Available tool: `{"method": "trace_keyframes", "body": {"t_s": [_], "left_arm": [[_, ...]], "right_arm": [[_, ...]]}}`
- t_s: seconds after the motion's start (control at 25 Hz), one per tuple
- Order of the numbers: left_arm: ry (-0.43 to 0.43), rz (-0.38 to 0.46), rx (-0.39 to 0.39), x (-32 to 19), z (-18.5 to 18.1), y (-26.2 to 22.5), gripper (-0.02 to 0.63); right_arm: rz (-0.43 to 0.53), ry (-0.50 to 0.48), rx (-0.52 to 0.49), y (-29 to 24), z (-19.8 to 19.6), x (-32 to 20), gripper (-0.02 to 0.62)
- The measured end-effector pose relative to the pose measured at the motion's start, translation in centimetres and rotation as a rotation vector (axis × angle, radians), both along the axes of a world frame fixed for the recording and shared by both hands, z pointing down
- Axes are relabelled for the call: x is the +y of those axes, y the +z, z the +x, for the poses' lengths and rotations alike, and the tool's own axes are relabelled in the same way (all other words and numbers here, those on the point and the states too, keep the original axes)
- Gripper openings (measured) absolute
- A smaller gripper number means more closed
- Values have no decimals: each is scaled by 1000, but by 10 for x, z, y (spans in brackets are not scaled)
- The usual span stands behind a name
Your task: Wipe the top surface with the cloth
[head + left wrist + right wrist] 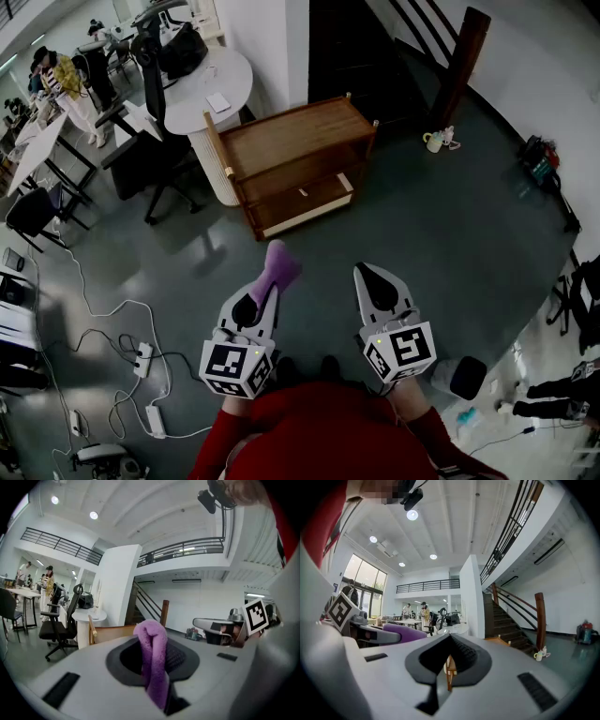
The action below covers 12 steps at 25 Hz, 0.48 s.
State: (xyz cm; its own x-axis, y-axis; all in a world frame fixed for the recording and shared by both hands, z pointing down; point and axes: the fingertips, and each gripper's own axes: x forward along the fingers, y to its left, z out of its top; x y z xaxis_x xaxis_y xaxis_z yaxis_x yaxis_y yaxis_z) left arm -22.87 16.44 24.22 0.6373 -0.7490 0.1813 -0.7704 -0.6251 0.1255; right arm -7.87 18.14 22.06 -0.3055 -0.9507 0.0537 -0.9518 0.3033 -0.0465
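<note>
The purple cloth (279,266) is a soft, light, fleecy rag. It should crumple and drape rather than hold a shape, so a bunched fold is the sensible place to hold it, with enough left loose to lie flat when pressed down. That is how it sits now: the left tool (267,292) is clenched on a doubled fold, and a rounded tuft stands out past the tips. The right tool (449,660) is closed on nothing, with only a thin slit between its pads. The wooden shelf unit (291,141) whose top surface is to be wiped stands at 12 o'clock from both tools and well apart from them, with bare floor (422,234) between, so wiping looks not yet begun. The head view alone gives this layout. It shows the flat, bare top, the lower shelf (305,202) beneath it, and the round white table (211,89) just beside the unit at 11 o'clock. It cannot show the grip itself. The left gripper view shows the cloth pinched between the pads and hanging down toward the camera. The right gripper view shows that tool holding nothing, with a strip of the wooden unit visible through the slit.
</note>
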Motion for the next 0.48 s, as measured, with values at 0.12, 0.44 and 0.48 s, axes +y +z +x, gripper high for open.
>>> {"method": "trace_keyframes", "body": {"t_s": [0.12,0.44,0.48], "left_arm": [[-2,1,-2,1,-2,0,71],[-10,2,-3,2,-4,-3,71],[-11,2,-3,1,-4,-3,71]], "right_arm": [[0,1,-8,1,1,0,12],[1,-5,-15,1,0,1,12],[2,-7,-17,1,-1,1,12]]}}
